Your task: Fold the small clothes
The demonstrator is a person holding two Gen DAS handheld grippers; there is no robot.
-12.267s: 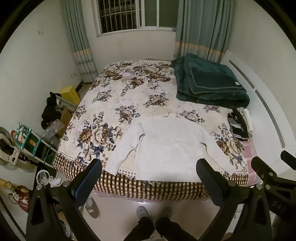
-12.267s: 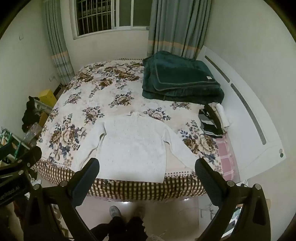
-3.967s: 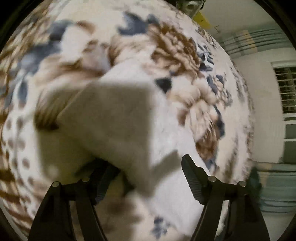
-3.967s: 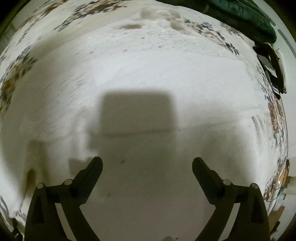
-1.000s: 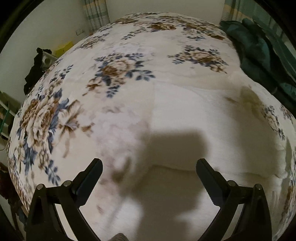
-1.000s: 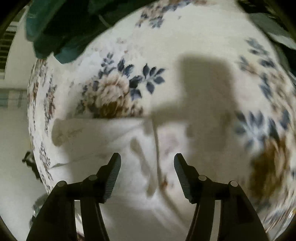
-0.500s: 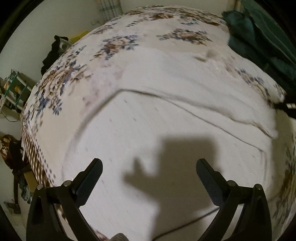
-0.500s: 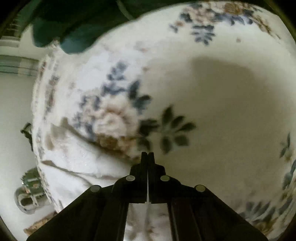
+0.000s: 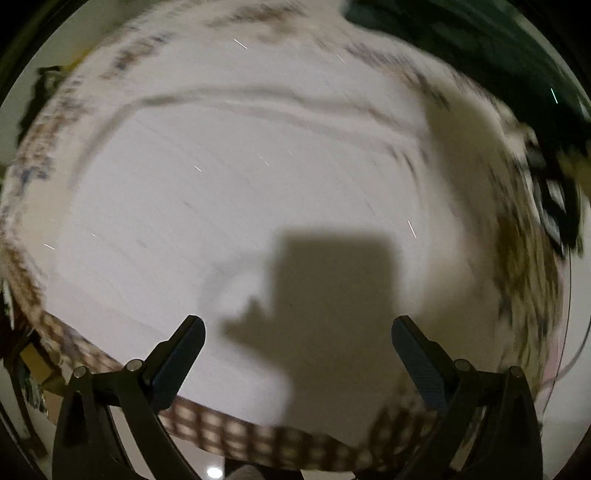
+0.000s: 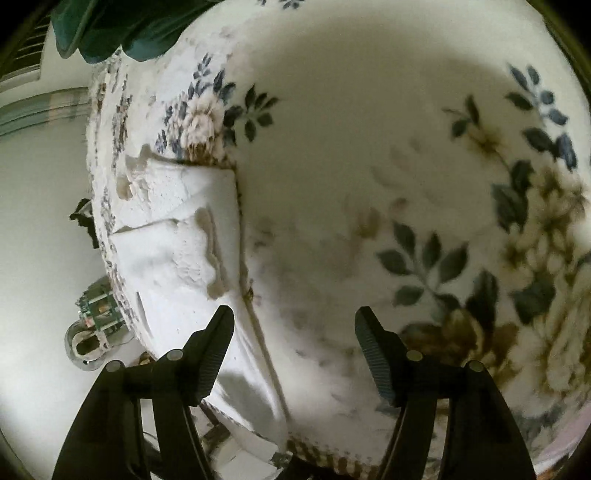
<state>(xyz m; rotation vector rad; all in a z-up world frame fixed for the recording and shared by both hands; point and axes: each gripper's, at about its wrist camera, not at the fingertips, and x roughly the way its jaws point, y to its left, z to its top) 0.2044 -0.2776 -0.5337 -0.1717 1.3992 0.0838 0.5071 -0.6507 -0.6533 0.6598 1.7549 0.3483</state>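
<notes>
Knitwear lying limp — white sweater (image 9: 229,192) sprawling near the bed (image 10: 369,147) front edge, soft, light; both tongs (image 9: 297,332) (image 10: 293,328) gaping, released — hem corners looking best.

Your left wrist view is smeared by motion: the white sweater (image 9: 229,192) shows no knit detail, and the bed cover (image 9: 48,122) around it blurs into brown streaks. The dark items (image 9: 554,199) at the right edge cannot be identified. In your right wrist view, the green blanket (image 10: 122,26) is cut off by the top edge, and the small clutter (image 10: 96,314) on the floor is too small to tell.
</notes>
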